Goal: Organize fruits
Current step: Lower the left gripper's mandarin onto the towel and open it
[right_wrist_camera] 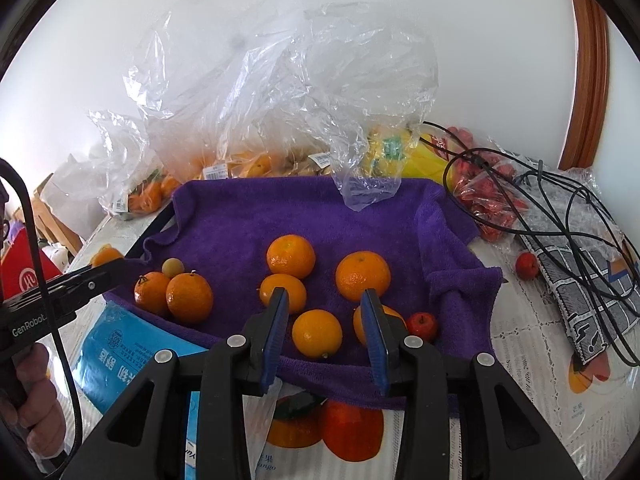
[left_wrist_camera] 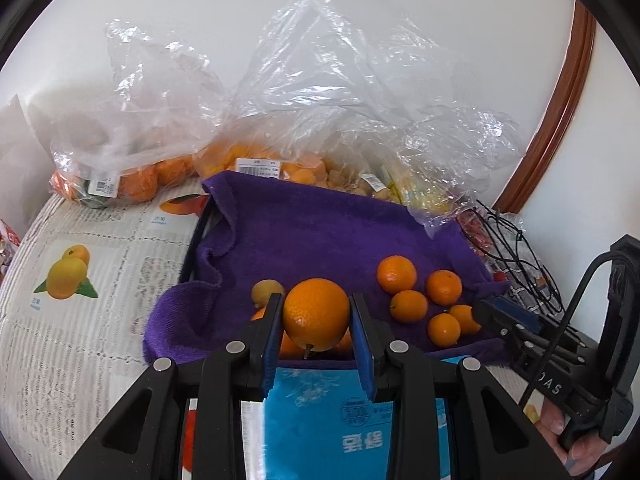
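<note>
My left gripper (left_wrist_camera: 316, 314) is shut on an orange (left_wrist_camera: 317, 313) and holds it above the near left part of a purple towel (left_wrist_camera: 320, 232) that lines a tray. The same orange shows at the left gripper's tip in the right wrist view (right_wrist_camera: 105, 257). Several oranges (right_wrist_camera: 362, 276) lie loose on the towel (right_wrist_camera: 280, 212), with a small yellowish fruit (right_wrist_camera: 173, 267) and a small red fruit (right_wrist_camera: 422, 324). My right gripper (right_wrist_camera: 326, 312) is open and empty, over the towel's near edge above an orange (right_wrist_camera: 317, 333).
Clear plastic bags of oranges (left_wrist_camera: 132, 176) and other fruit (right_wrist_camera: 256, 160) stand behind the tray. A bag of red fruit (right_wrist_camera: 488, 200), black cables (right_wrist_camera: 560, 200) and a loose red fruit (right_wrist_camera: 527, 265) lie at the right. A blue packet (left_wrist_camera: 340, 412) lies in front.
</note>
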`<state>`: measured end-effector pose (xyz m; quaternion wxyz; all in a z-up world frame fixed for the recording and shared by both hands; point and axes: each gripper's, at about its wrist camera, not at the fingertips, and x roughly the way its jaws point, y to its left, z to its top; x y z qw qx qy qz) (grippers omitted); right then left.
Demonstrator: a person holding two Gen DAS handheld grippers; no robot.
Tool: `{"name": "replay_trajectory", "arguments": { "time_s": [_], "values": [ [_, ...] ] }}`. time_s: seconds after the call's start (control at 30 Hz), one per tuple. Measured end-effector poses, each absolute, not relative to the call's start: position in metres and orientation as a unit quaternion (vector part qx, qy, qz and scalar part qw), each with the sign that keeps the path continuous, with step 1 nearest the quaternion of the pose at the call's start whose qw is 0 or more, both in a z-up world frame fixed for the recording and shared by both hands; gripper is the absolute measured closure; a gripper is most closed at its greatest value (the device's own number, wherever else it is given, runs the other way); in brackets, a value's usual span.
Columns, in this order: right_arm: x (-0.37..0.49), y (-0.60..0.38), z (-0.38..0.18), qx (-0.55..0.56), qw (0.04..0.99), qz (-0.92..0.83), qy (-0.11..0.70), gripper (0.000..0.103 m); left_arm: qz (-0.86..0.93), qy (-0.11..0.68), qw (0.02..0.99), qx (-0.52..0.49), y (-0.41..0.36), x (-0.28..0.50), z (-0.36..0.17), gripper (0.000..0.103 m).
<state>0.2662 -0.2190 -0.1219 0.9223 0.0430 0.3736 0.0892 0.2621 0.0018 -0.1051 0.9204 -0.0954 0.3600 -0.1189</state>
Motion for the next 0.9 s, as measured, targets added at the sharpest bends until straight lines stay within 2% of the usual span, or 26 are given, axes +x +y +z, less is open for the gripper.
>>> {"name": "replay_trajectory", "arguments": {
  "time_s": [0.23, 0.6, 0.8, 0.9],
  "values": [
    [0.265, -0.230, -0.119, 0.039, 0.927, 0.063, 0.367, 0.065, -0.157, 0.385, 0.907, -0.072, -0.040, 0.273, -0.118, 0.072],
    [0.265, -0.243, -0.116, 0.053, 0.927, 0.055, 0.367, 0.064, -0.138, 0.383, 0.911, -0.058, -0.045, 0.278, -0.125, 0.072],
    [0.262, -0.243, -0.113, 0.054, 0.930, 0.054, 0.360, 0.062, -0.135, 0.379, 0.914, -0.051, -0.049, 0.277, -0.126, 0.068],
    [0.261, -0.242, -0.112, 0.050, 0.931, 0.053, 0.358, 0.062, -0.124, 0.380, 0.916, -0.040, -0.050, 0.274, -0.125, 0.062]
  ]
}}
